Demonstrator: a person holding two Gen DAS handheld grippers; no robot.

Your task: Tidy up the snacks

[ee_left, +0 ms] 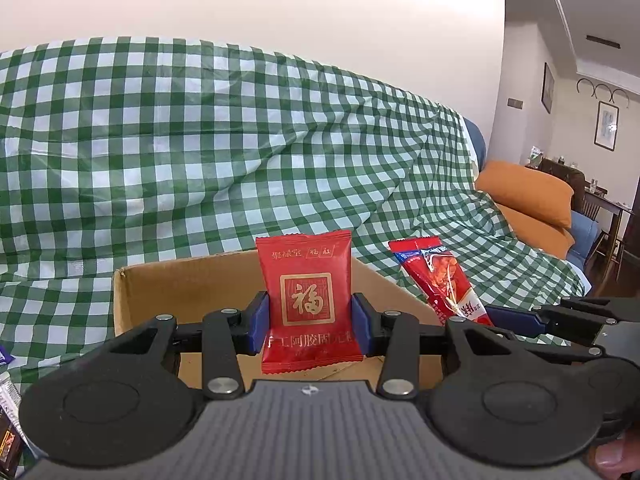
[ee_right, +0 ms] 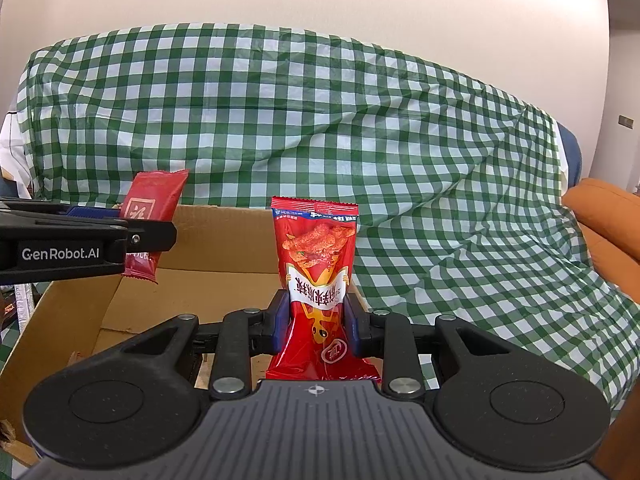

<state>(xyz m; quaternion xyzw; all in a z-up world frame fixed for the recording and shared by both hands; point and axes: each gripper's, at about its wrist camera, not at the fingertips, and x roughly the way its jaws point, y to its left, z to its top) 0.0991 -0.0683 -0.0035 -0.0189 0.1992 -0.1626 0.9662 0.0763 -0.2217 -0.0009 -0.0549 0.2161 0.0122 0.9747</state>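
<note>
My left gripper (ee_left: 310,320) is shut on a red square packet with a gold emblem (ee_left: 306,296), held upright above the open cardboard box (ee_left: 160,284). Its blue pads press both side edges. My right gripper (ee_right: 316,320) is shut on a red spicy-snack pouch (ee_right: 316,248), also upright, over the box's right part (ee_right: 224,236). In the right wrist view the left gripper (ee_right: 132,224) comes in from the left with the red packet (ee_right: 154,200). In the left wrist view the snack pouch (ee_left: 440,276) and the right gripper's arm (ee_left: 560,316) show at the right.
A green-and-white checked cloth (ee_left: 200,140) drapes the sofa behind and under the box. An orange cushion (ee_left: 528,196) lies at the right. More snack wrappers (ee_left: 10,420) peek in at the left edge. A dining table with chairs (ee_left: 604,204) stands far right.
</note>
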